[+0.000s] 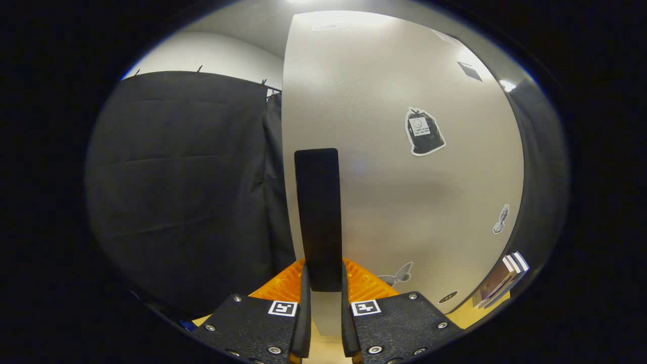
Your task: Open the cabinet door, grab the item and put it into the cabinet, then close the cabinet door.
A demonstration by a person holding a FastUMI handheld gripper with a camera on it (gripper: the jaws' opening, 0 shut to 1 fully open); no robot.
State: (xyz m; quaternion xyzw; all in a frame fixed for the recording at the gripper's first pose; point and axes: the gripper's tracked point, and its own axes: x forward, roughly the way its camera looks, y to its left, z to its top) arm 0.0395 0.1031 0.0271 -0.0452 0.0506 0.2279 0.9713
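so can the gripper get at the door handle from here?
Likely yes: the gripper already has its fingers closed on either side of the black handle on the grey cabinet door, nothing between.

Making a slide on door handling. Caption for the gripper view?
Gripper shut on the black handle of the sticker-dotted cabinet door, books beyond.
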